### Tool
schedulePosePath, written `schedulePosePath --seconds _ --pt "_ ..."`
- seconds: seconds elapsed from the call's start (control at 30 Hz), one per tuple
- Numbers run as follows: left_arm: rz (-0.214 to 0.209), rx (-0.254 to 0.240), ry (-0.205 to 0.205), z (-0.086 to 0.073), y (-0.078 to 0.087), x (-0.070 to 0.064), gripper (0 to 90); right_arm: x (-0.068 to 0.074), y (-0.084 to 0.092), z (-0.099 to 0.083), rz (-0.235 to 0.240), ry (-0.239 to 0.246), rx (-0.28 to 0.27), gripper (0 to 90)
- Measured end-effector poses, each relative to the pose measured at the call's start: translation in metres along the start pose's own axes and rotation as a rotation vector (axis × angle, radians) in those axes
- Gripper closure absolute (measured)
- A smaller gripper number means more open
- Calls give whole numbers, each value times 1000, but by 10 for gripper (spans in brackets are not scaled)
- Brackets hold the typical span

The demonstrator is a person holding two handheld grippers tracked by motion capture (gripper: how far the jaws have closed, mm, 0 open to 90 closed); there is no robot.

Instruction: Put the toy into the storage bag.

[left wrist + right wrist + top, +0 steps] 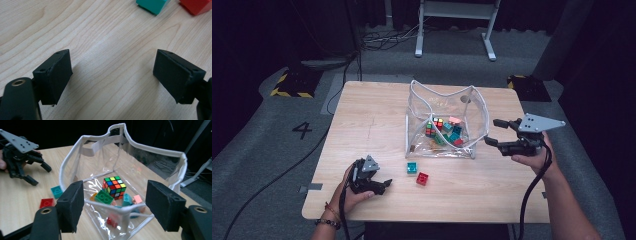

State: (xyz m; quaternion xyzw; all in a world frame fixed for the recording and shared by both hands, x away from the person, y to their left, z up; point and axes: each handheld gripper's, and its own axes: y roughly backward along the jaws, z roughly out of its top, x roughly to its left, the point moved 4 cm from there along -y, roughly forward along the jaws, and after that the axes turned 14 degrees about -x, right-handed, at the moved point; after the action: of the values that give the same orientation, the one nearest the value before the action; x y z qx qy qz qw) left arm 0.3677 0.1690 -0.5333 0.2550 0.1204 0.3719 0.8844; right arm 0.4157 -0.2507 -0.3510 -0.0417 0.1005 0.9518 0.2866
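Observation:
A clear plastic bag (483,114) with white trim stands open at the middle of the table. Inside lie a colour cube (438,123) and several toy bricks. In front of the bag, a teal brick (412,168) and a red brick (422,178) rest on the wood. My left gripper (384,186) lies low near the front left, open and empty, its jaws towards those two bricks (152,5). My right gripper (492,131) hovers just right of the bag, open, with nothing between its pads. Its own view looks over the bag's rim (155,148) at the cube (114,187).
The wooden table (362,125) has bare room left of the bag. A cable trails from each gripper off the front edge. A white desk frame (452,25) stands on the grey floor beyond the table.

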Motion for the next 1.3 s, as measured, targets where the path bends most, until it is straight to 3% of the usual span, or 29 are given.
schedulePosePath --seconds 0.23,0.47,0.9,1.3 --pt "1 -1 0 0 0 0 156 24 11 -24 47 -21 -9 324" --pt "0 -1 0 0 0 0 155 50 6 -45 122 -42 -6 333" --pt "0 -1 0 0 0 0 156 94 -39 -101 261 -72 114 341" --pt "0 -1 0 0 0 0 155 123 -98 -132 316 -67 235 324"
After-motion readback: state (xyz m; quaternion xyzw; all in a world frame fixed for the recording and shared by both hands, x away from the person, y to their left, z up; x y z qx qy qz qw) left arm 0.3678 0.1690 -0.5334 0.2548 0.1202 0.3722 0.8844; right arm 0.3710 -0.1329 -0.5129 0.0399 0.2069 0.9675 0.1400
